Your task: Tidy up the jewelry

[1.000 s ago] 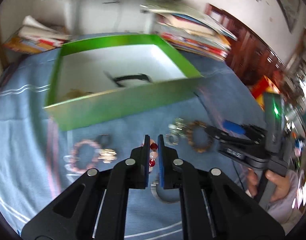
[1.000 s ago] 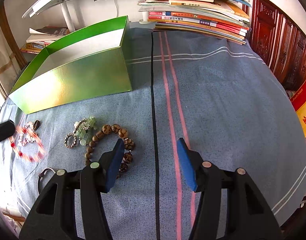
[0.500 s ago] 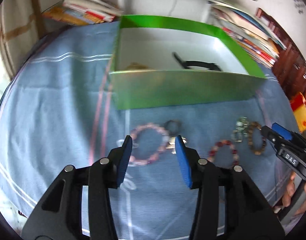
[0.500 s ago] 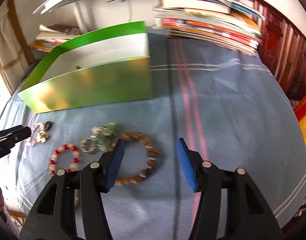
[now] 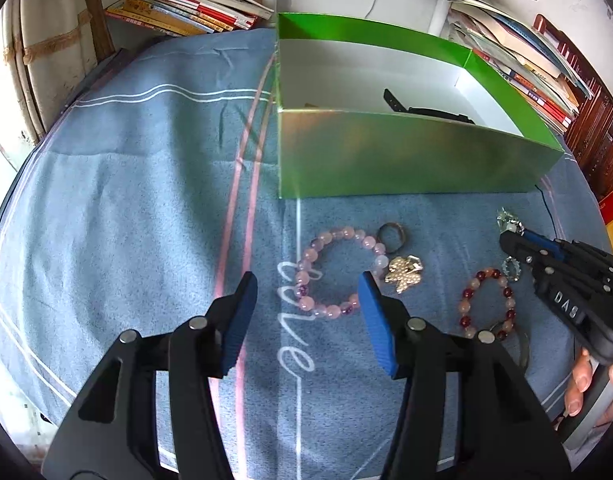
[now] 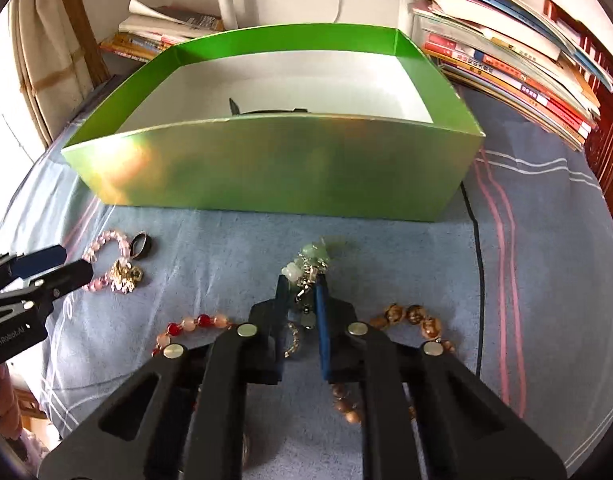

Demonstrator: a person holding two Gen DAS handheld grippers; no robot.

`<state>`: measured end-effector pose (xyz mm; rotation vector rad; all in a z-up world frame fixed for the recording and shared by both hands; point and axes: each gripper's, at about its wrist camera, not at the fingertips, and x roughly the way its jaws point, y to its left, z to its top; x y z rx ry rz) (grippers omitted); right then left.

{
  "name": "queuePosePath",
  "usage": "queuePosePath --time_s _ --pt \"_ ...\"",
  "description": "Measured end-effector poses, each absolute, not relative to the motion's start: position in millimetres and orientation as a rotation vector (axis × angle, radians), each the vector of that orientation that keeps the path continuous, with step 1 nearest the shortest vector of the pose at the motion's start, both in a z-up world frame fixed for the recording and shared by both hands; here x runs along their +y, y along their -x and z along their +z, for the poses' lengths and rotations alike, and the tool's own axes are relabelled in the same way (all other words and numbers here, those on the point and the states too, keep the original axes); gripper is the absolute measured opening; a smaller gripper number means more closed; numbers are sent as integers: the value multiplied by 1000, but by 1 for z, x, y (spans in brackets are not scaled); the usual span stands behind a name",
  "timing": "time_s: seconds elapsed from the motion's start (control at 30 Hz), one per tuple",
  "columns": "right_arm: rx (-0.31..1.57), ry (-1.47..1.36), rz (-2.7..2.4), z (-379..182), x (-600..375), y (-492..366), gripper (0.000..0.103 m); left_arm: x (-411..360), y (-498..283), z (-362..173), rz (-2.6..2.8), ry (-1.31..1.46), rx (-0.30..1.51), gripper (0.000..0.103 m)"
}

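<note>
Blue striped cloth (image 5: 146, 208) covers the whole surface. Beyond both tongs stands a green box (image 6: 266, 172), white inside, with a black strap (image 5: 430, 109) lying in it. Book stacks (image 6: 506, 64) sit behind the box. The left gripper (image 5: 304, 294) hangs with jaws opening, bare, over the near part of a pink bead bracelet (image 5: 338, 272); a dark ring (image 5: 391, 236) and a gold brooch (image 5: 404, 273) lie just past its right finger. The right gripper (image 6: 301, 294) is closing, its pads pinching a green-stone silver chain (image 6: 310, 264). A red bead bracelet (image 6: 194, 326) lies left of it, a brown wooden one (image 6: 414, 318) right.
</note>
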<state>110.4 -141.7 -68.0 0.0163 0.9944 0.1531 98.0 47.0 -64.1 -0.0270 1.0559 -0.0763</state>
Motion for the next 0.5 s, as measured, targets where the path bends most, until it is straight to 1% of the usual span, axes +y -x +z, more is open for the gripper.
queuePosePath --time_s 0.17,0.23,0.27,0.33,0.4,0.47,0.5 --pt "968 -54 99 -63 -162 -114 13 53 -100 -69 -75 41 1065 53" --pt "957 -56 44 -61 -176 -116 13 52 -101 -71 -77 41 1067 50" --pt "959 -60 32 -61 -181 -119 13 51 -101 -71 -79 40 1067 46" --pt "964 -74 10 -63 -191 -120 13 48 -102 -72 -77 26 1062 40" --pt "967 -86 0 -65 -198 -120 13 44 -101 -72 -74 8 1058 28" --pt "970 -102 -11 -69 -205 -119 13 40 -101 -72 -76 3 1057 24" --pt "971 -107 -14 -70 -210 -117 13 39 -101 -72 -77 0 1056 24"
